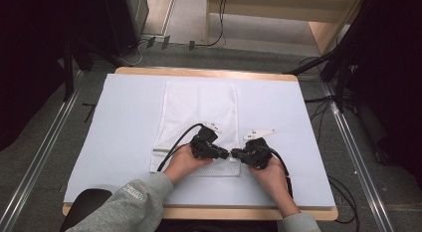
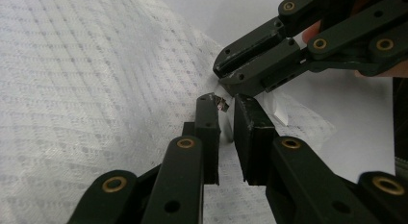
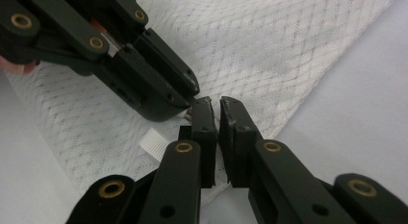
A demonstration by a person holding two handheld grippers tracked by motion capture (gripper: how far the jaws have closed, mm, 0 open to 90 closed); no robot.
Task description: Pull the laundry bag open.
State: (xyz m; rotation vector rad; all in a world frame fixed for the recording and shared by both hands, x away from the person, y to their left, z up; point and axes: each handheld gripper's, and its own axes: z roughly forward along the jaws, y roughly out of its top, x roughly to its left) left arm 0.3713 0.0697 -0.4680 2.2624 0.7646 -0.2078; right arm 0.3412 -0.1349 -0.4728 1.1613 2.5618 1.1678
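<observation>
A white mesh bag (image 1: 199, 112) lies flat in the middle of the pale table cover (image 1: 124, 132). Both grippers meet tip to tip at its near right corner. My left gripper (image 1: 226, 153) comes in from the left. In the left gripper view its jaws (image 2: 225, 101) stand almost together, pinching a small metal zipper pull (image 2: 222, 105) at their tips. My right gripper (image 1: 235, 153) faces it, and its tips (image 2: 222, 80) pinch the bag's white edge right beside the pull. In the right gripper view those jaws (image 3: 215, 103) are nearly closed over the bag's hem (image 3: 269, 51).
A small white ribbed tab (image 3: 155, 143) sits on the bag's edge near the jaws. The wooden table rim (image 1: 209, 72) shows at the far side. Dark stands and cables (image 1: 343, 67) flank the table, with metal floor rails (image 1: 45, 152) on both sides.
</observation>
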